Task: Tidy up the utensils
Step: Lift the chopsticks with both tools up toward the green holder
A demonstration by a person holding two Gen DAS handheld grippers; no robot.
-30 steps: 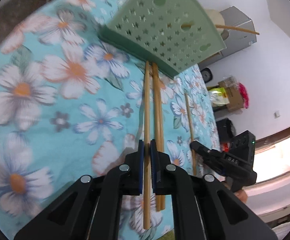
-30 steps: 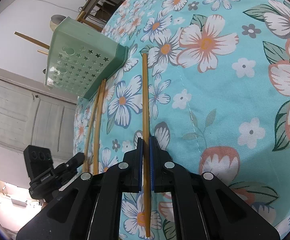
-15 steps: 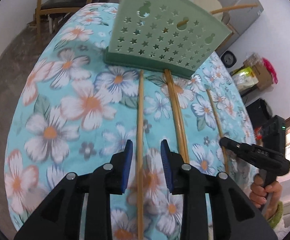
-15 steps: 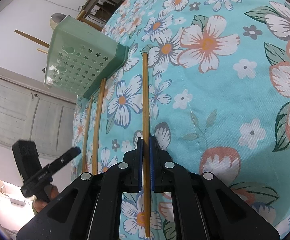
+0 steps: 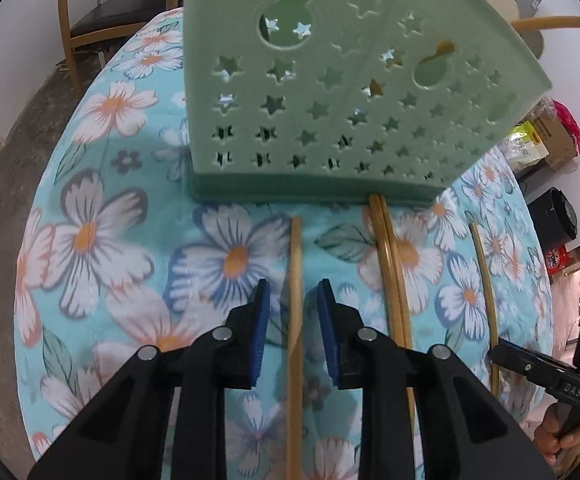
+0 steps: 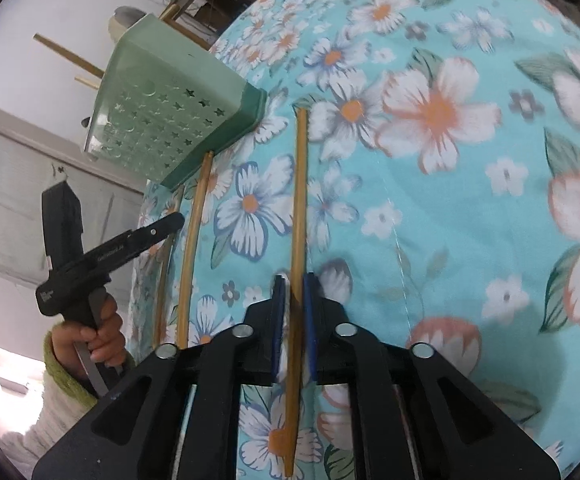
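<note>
1. Four loose chopsticks lie on the flowered counter (image 5: 101, 208) before the green holder (image 5: 330, 92); each looks light, stiff and smooth, likely to roll, so gripping near mid-length seems safest.
2. Left tongs (image 5: 292, 304) have just narrowed slightly but stand parted around one chopstick (image 5: 294, 256), pads apart from it.
3. Right tongs (image 6: 294, 296) have just been opening; another chopstick (image 6: 300, 184) lies between, seemingly released.

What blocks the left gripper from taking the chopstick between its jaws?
Probably nothing, so likely yes: the left gripper, jaws just closing, straddles the chopstick lying alone on the cloth without touching.
</note>
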